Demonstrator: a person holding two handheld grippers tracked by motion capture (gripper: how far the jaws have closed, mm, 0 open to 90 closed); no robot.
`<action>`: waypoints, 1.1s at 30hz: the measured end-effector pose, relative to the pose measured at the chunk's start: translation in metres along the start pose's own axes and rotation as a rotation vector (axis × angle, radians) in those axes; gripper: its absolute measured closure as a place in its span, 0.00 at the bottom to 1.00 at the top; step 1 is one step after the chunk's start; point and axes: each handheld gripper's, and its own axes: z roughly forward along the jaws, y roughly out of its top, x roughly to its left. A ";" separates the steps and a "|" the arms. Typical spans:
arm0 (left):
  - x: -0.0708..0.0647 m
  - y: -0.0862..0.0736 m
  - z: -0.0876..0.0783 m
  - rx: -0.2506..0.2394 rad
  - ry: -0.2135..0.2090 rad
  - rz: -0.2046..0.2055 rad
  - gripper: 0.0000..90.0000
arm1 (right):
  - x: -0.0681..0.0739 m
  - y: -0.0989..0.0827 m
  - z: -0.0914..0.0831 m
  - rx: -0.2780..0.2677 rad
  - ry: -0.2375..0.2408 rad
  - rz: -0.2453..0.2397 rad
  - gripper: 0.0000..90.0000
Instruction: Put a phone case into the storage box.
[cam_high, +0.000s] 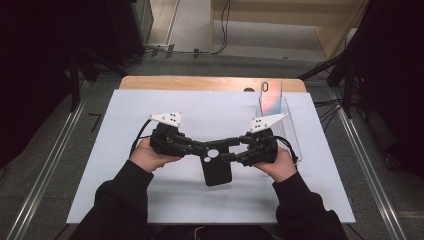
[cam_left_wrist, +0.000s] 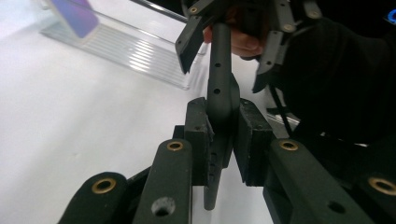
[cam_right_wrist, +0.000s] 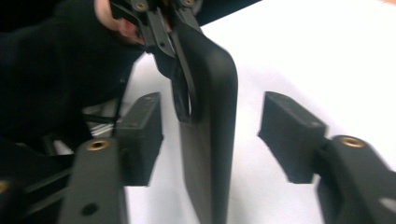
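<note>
Between left hand-held gripper (cam_left_wrist: 223, 135) pads, phone case (cam_left_wrist: 219, 88)

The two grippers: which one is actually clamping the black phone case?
The left gripper: its pads press on both faces of the black phone case. The right gripper has its jaws spread, with gaps to the case on either side.

Counted on the white table (cam_high: 150, 200)

One black phone case (cam_high: 217, 171), one clear plastic rack (cam_high: 292, 131) near the right edge, one pink phone (cam_high: 271, 96) in it; two black two-jaw grippers.
</note>
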 end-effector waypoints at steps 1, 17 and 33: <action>0.000 0.000 -0.002 0.000 0.012 -0.006 0.86 | 0.001 0.000 0.000 0.001 -0.022 -0.010 0.36; -0.002 0.008 -0.012 -0.066 0.251 -0.149 0.86 | 0.004 -0.005 0.009 -0.052 -0.192 0.078 0.00; -0.012 0.022 0.000 -0.055 0.386 -0.244 0.86 | 0.010 -0.003 0.021 -0.087 -0.356 0.166 0.00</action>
